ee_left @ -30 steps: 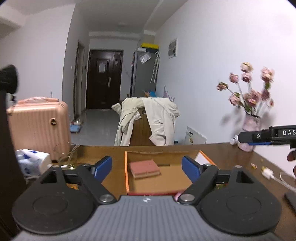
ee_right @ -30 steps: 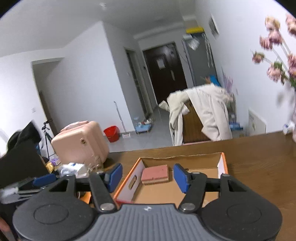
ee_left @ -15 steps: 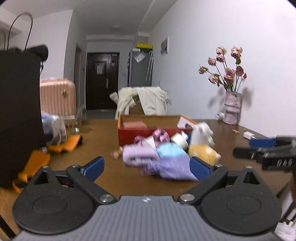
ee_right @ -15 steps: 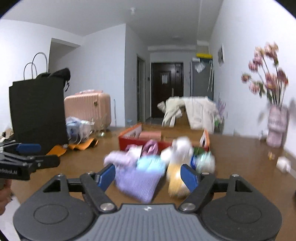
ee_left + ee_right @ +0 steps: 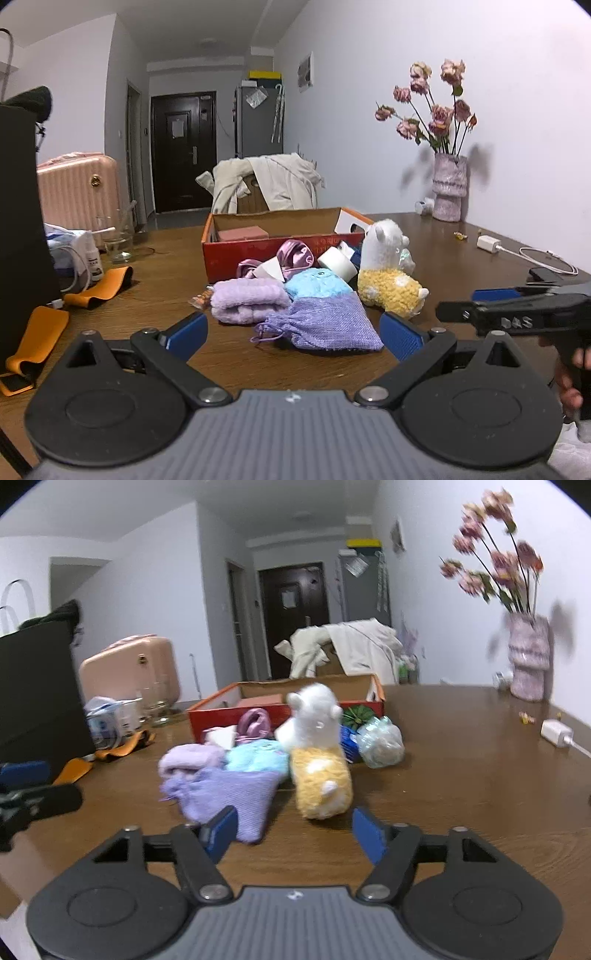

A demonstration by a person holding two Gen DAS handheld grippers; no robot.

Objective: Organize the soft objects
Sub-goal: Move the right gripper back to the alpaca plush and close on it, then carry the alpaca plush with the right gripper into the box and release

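A pile of soft things lies on the wooden table in front of a red cardboard box (image 5: pixel 258 251) (image 5: pixel 221 710): a purple drawstring pouch (image 5: pixel 325 325) (image 5: pixel 229 801), a rolled lilac towel (image 5: pixel 247 301) (image 5: pixel 188 760), a light blue cloth (image 5: pixel 317 284) (image 5: pixel 258 758), a white and yellow plush alpaca (image 5: pixel 388 273) (image 5: pixel 319 760) and a pink satin scrunchie (image 5: pixel 295 254). A pink sponge (image 5: pixel 242 233) lies in the box. My left gripper (image 5: pixel 291 336) is open, just short of the pouch. My right gripper (image 5: pixel 295 830) is open, just short of the alpaca and pouch.
A vase of dried roses (image 5: pixel 448 188) (image 5: pixel 528 657) stands at the far right by the wall. A white charger and cable (image 5: pixel 491 245) lie right. A black bag (image 5: pixel 18 221), orange straps (image 5: pixel 99 286), a glass (image 5: pixel 118 240) and a crumpled plastic bag (image 5: pixel 380 740) are also on the table.
Both grippers pulled back from over the box and dropped low toward the table's near side, so the pile of soft things now sits right before the open fingers.
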